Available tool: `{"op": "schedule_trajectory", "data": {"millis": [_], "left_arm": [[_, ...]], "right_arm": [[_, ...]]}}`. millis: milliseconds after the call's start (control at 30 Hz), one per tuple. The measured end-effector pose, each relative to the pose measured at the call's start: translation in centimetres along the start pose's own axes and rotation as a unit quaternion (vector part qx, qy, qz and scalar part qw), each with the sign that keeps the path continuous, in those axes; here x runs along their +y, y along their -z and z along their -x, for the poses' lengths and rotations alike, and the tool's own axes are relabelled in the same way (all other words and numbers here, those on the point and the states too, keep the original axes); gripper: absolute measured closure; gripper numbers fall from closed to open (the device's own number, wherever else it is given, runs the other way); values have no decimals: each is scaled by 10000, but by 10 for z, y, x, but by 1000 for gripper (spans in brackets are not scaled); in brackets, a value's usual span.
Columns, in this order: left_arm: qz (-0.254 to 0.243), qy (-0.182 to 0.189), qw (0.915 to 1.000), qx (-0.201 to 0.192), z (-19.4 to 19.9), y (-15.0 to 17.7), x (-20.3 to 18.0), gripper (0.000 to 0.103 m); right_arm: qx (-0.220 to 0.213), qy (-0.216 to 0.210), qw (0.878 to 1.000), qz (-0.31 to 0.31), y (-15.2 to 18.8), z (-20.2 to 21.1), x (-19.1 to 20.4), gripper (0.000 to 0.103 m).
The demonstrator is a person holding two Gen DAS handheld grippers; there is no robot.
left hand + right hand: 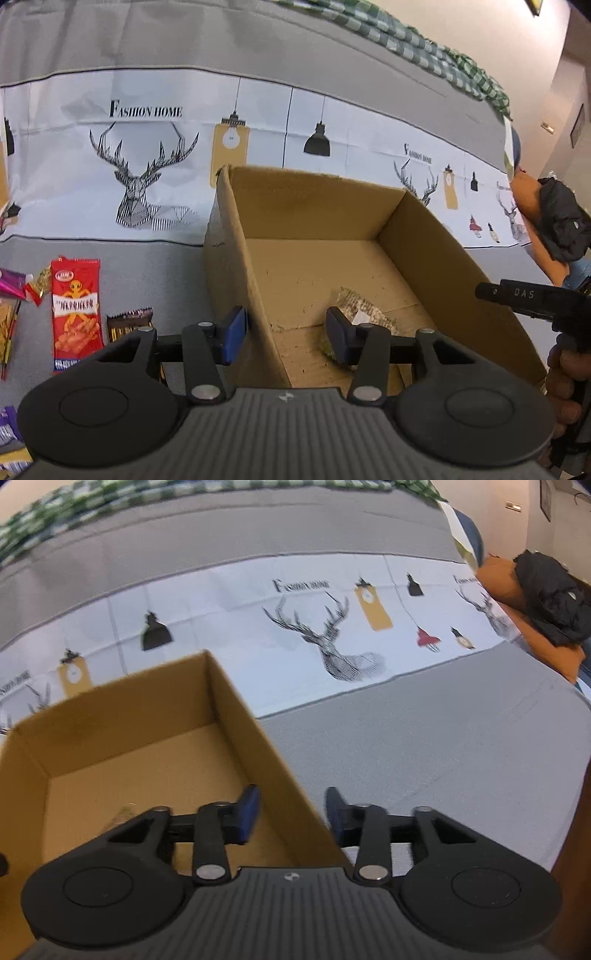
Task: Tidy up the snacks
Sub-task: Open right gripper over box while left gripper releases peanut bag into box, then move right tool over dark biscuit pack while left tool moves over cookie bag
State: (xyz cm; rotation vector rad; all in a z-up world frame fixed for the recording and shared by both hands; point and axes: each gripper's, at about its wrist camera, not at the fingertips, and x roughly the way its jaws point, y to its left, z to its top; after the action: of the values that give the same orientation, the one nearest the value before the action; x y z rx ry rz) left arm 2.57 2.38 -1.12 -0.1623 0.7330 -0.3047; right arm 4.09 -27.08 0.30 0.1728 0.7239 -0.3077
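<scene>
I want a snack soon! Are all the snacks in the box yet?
Not yet. One snack packet already lies inside the cardboard box. Both grippers are empty: the left gripper and right gripper each straddle a box wall with jaws open. The red packet, brown packet and others still wait outside.

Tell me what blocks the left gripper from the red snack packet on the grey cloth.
Nothing visible does. The left gripper straddles the cardboard box's left wall, and the red snack packet lies outside that wall on open cloth, uncovered.
</scene>
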Motion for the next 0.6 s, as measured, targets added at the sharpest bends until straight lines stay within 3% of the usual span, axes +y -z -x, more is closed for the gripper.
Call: {"op": "schedule_trajectory", "data": {"millis": [67, 333, 467, 600], "left_arm": [[-46, 84, 9998, -148, 5, -1, 0, 50], [-512, 158, 9961, -700, 26, 4, -8, 46], [-743, 259, 9932, -859, 33, 7, -14, 43], [-841, 452, 9926, -750, 34, 9, -17, 43]], "right_arm": [[-143, -58, 9999, 59, 0, 10, 7, 47], [-931, -497, 9937, 389, 5, 46, 39, 49], [-1044, -532, 9922, 435, 9, 53, 50, 49], [-1027, -538, 9922, 459, 13, 56, 60, 49]]}}
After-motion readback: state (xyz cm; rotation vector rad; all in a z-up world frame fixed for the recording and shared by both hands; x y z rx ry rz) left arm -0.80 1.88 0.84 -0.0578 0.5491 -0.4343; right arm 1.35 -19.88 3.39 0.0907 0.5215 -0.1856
